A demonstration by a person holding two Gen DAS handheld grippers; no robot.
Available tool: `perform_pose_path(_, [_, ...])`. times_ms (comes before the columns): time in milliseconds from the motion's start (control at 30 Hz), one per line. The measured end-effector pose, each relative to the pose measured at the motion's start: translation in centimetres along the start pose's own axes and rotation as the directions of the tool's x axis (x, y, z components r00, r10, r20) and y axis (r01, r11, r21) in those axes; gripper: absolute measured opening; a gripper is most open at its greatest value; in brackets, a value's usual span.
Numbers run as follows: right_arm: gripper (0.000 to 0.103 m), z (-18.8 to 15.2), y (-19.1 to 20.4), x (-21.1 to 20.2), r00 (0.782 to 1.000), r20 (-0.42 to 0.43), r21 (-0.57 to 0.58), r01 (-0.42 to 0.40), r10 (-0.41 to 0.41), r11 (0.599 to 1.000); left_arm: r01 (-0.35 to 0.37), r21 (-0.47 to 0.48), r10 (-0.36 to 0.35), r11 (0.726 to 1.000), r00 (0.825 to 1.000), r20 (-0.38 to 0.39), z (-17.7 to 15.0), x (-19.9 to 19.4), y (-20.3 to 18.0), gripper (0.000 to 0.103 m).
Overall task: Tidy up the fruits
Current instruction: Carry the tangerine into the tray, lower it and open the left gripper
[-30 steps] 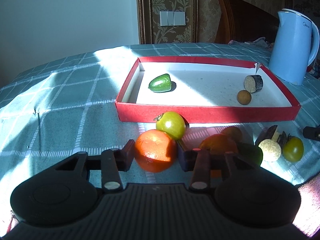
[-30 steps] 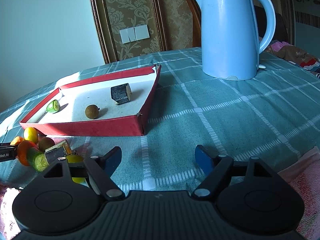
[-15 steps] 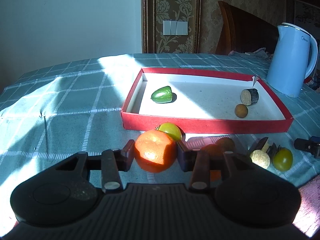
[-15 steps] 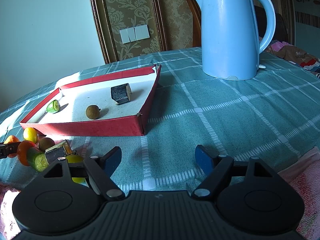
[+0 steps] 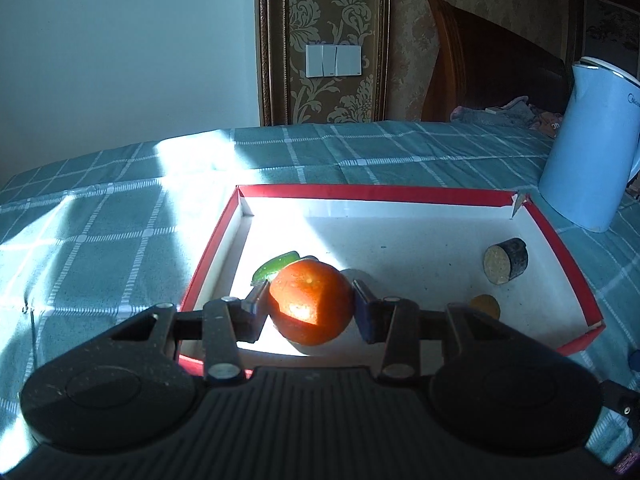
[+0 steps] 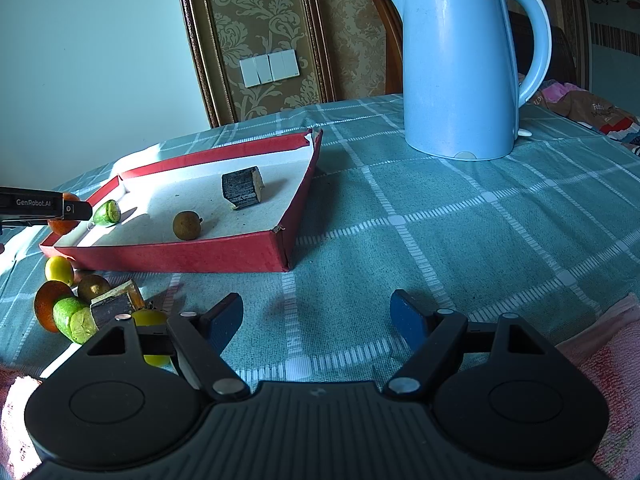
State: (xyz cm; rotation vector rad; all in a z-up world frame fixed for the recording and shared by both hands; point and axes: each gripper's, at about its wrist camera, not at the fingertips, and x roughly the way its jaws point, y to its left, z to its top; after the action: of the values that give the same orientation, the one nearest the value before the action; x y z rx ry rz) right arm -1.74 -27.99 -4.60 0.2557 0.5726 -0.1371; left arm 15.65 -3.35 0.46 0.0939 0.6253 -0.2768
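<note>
A: Three pieces lie in the red tray (image 6: pixel 192 258) — a green fruit (image 6: pixel 106 213), a small brown fruit (image 6: pixel 186 225) and a dark cut chunk (image 6: pixel 242 187).

B: And a fourth hangs over it: the left gripper (image 5: pixel 310 306) is clamped on the orange (image 5: pixel 311 302), centre of the left view — round, glossy, half in sun.

A: Left to do?

B: The cluster of fruits (image 6: pixel 76 300) at lower left. The right gripper (image 6: pixel 318 314) is spread wide, empty.

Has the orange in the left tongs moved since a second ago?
Yes. The orange, gripped in the left tongs, has moved forward over the near wall of the red tray; earlier it sat on the tablecloth short of that wall.
</note>
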Motion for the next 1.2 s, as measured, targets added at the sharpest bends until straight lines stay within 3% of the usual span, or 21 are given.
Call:
perform_pose_path(367, [0.083,0.0,-0.1,0.0,1.000,0.000,0.001,-0.010,0.010,1.000,-0.011,0.008,0.012,1.000,0.997,-0.080,-0.2,4.0,-0.9,0.040])
perform_pose_path(633, [0.084,0.0,-0.1,0.0,1.000,-0.001,-0.001,-0.010,0.010,1.000,-0.017,0.013,0.018,1.000,0.997,-0.069,-0.6,4.1,-0.9,0.044])
perform_pose_path(1033, [0.085,0.1,0.1,0.2,1.000,-0.008,-0.018,0.000,0.000,1.000,-0.033,-0.026,0.034,0.999,0.999,0.019,-2.3,-1.7,1.5,0.058])
perform_pose_path(1100, [0.085,0.1,0.2,0.2,1.000,-0.008,-0.021,0.002,-0.002,1.000,-0.029,-0.030,0.030,0.999,0.999,0.042,-3.0,-3.4,1.9,0.067])
perform_pose_path(1200, [0.085,0.1,0.2,0.2,1.000,-0.009,-0.023,0.002,-0.002,1.000,-0.025,-0.037,0.027,0.999,0.998,0.064,-4.5,-5.8,2.4,0.070])
